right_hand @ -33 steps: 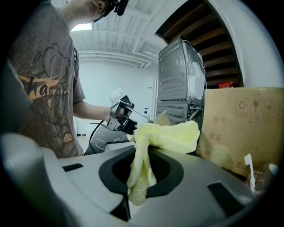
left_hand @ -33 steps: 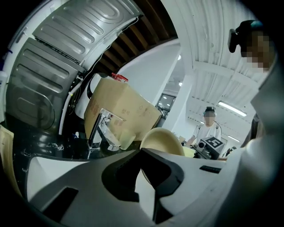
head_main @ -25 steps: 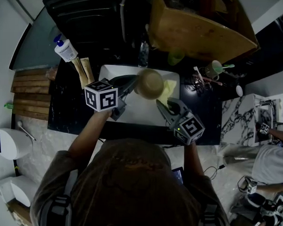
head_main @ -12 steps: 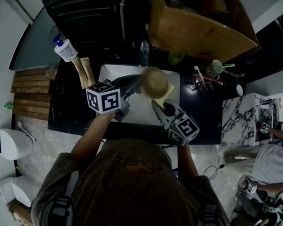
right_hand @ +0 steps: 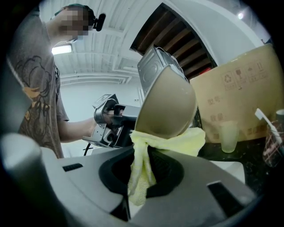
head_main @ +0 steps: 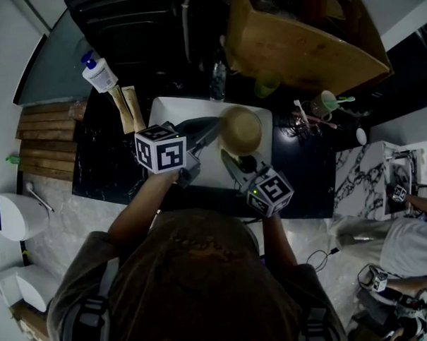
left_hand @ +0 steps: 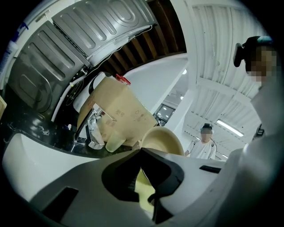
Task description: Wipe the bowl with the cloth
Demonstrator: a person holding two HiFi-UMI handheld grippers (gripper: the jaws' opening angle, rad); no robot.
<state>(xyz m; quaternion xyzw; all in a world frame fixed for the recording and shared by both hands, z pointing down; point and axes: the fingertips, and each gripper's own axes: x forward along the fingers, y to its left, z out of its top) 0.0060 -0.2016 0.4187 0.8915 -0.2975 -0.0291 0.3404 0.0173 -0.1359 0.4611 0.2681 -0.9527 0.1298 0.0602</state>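
A tan bowl [head_main: 241, 130] hangs tilted above the white sink [head_main: 175, 109]. My left gripper [head_main: 216, 127] is shut on its rim from the left; in the left gripper view the jaws [left_hand: 142, 153] pinch the edge of the bowl [left_hand: 165, 138]. My right gripper [head_main: 229, 159] comes in from below, shut on a yellow cloth [right_hand: 171, 142]. In the right gripper view the cloth bunches between the jaws [right_hand: 138, 165] and presses against the underside of the bowl [right_hand: 166, 104]. From the head view the bowl hides most of the cloth.
A large cardboard box [head_main: 298, 41] stands behind the sink on the dark counter, beside a faucet [head_main: 216, 73] and a pale green cup [head_main: 265, 85]. A cup of toothbrushes [head_main: 321, 104] is at right, a pump bottle [head_main: 97, 73] at left. Another person [head_main: 401, 245] stands at far right.
The bowl has shifted to the right over the sink with the left gripper. The right gripper has moved left and forward, bringing the cloth under the bowl.
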